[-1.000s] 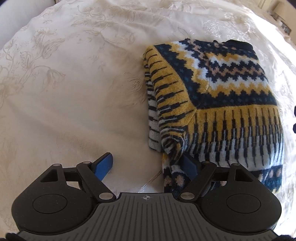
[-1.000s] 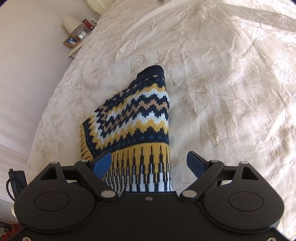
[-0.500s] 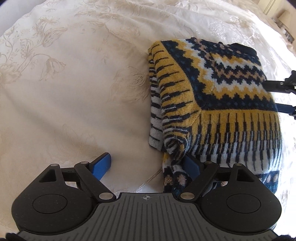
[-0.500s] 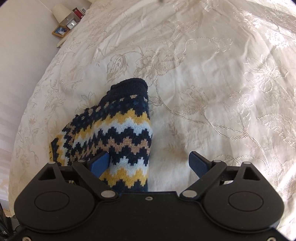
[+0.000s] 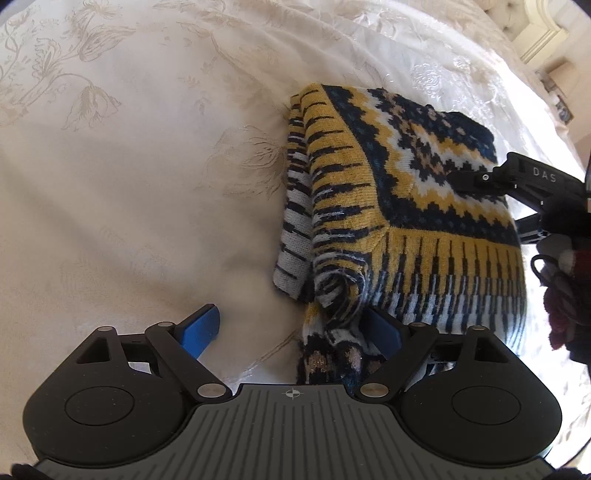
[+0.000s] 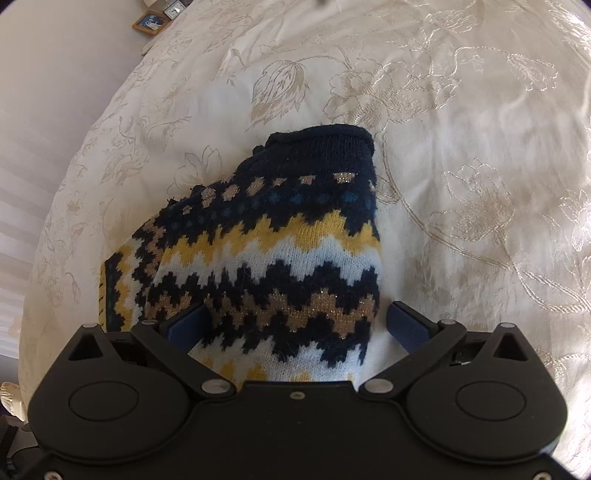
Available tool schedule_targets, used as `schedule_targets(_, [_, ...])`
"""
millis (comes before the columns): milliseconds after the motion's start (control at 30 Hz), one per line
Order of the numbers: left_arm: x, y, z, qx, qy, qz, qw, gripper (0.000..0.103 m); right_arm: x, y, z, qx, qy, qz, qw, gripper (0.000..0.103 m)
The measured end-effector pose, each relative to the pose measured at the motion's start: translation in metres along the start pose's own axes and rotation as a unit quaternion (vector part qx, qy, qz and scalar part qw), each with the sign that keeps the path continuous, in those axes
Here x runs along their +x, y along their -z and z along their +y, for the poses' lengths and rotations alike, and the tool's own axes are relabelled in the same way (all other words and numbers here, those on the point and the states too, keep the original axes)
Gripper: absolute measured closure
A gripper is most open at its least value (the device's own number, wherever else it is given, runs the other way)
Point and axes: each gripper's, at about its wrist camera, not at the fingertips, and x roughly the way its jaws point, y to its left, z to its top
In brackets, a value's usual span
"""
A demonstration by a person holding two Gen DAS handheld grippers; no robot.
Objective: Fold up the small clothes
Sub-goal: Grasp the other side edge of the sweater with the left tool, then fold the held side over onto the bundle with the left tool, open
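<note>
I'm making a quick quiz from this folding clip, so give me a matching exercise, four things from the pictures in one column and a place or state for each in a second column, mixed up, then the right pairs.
Things:
1. sweater
2. left gripper
3. right gripper
4. picture frame

Places or states:
A. open, straddling the knit near the navy collar
B. far off, beyond the edge of the bedspread
C. partly folded, lying on the cream floral cover
D. open, one finger over bare cloth, the other at the knit's near corner

Pairs: 1-C, 2-D, 3-A, 4-B
</note>
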Motion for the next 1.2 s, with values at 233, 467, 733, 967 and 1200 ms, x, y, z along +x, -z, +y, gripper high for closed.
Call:
schedule_targets(233, [0.007,0.003,-0.008,0.021,0.050,0.015,0.9984,0.017,-0.009,0.008,-0.013,0.011,-0.037,0.006,0.999,0.000])
schedule_targets(467, [0.024,-0.004,-0.006,0.006,0.097,0.032,0.9947,0.017,-0.006,0.013,-0.012,0.007,-0.088,0.022,0.996,0.000])
schedule_targets(733, [0.026,-0.009,-0.013,0.005,0.150,0.039,0.9878,0.028,0.000,0.013,-0.027,0.093,-0.142,0.021,0.985,0.000])
schedule_targets(967, [0.018,-0.008,0.000,-0.018,0.181,0.042,0.9825,0.057,-0.023,0.013,-0.028,0.071,-0.128,0.021,0.989,0.053])
schedule_targets(1200, [0.003,-0.001,-0.020,0.002,0.209,0.041,0.9770,0.059,-0.074,0.036,-0.020,0.057,-0.104,-0.001,0.993,0.056])
